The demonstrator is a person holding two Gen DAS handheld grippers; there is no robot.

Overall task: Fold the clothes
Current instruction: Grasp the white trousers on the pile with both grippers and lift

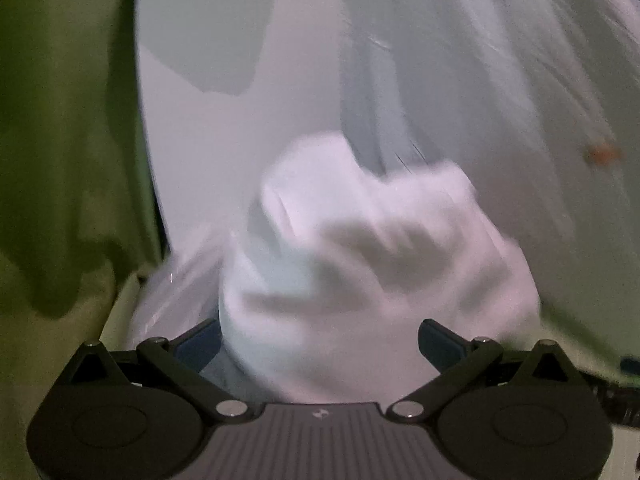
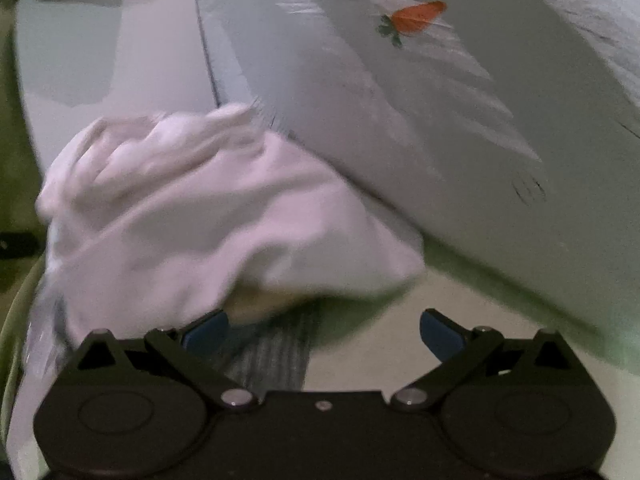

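Spreading across the upper right of both wrist views is a large pale sheet [image 2: 460,128], the biggest thing in sight and the landmark for the rest. It is whitish grey, creased in long slanting folds, and in the right wrist view it carries a small orange carrot print [image 2: 418,17] with green leaves near its top; the same mark shows as a blurred orange spot [image 1: 600,154] at the sheet's right side in the left wrist view. To the left of the sheet lies a flat pale surface [image 1: 208,128] with grey shadows on it, and further left again, along the picture's edge, hangs olive-green cloth [image 1: 68,152].

Below and to the left of the sheet sits the white garment [image 2: 192,216], a rumpled, bunched heap, blurred in both views. Its upper edge touches or overlaps the sheet's lower edge; which one cannot be told.

The left gripper [image 1: 320,340] has its blue-padded fingers spread wide, and the garment [image 1: 360,264] bulges between them; whether the pads press it cannot be told, since the left pad is partly hidden by cloth. The right gripper [image 2: 324,330] also stands wide apart, the garment's lower hem just above its left pad, the right pad over bare pale-green ground below the sheet.
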